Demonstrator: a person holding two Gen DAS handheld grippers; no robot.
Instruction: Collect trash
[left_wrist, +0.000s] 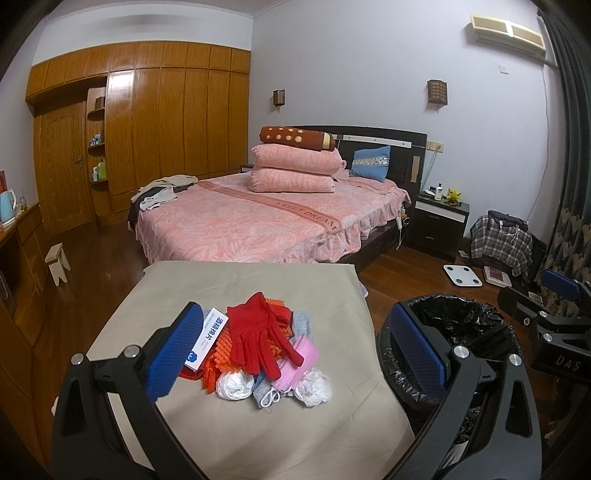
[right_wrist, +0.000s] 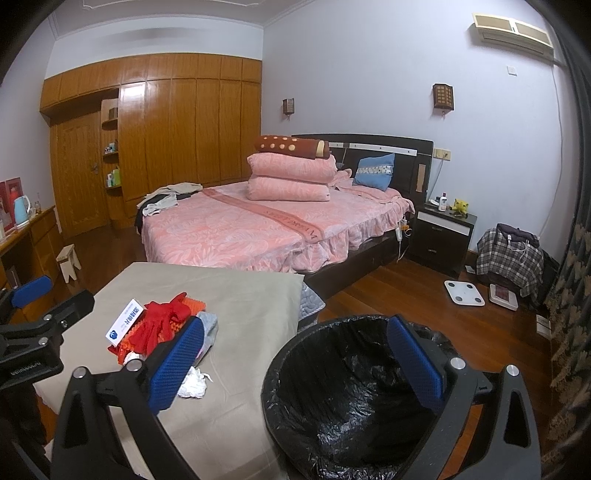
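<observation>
Left gripper (left_wrist: 291, 354): jaws spread wide and empty, blue pads either side of the heap; it hangs above and short of the pile, touching nothing; judged a stance for choosing which piece to take first.
Right gripper (right_wrist: 299, 360): likewise wide apart and holding nothing; poised over the near rim of the bin, probably kept clear there so the left has the pile to itself.
Pile of trash (left_wrist: 266, 354): lies near the middle of the cloth-covered table (left_wrist: 236, 439), all pieces touching or overlapping; heaped close to the bin side, which would keep each carry short.
Red glove (left_wrist: 258, 336): on top of the heap, fingers pointing towards the camera; uppermost, so likely the easiest first grip.
White box (left_wrist: 210, 338): leans at the left edge of the heap, close beside the left pad; printed face up.
Crumpled tissues (left_wrist: 314, 387): white wads at the near edge, beside a pink mask (left_wrist: 299, 363); soft and light, apt to slip from a loose pinch.
Bin (right_wrist: 354, 387): black-lined, just right of the table, mouth open; nothing can be made out inside, so the collecting seems not yet begun.
Beyond: a pink bed (left_wrist: 258, 218) well apart from the work.
</observation>
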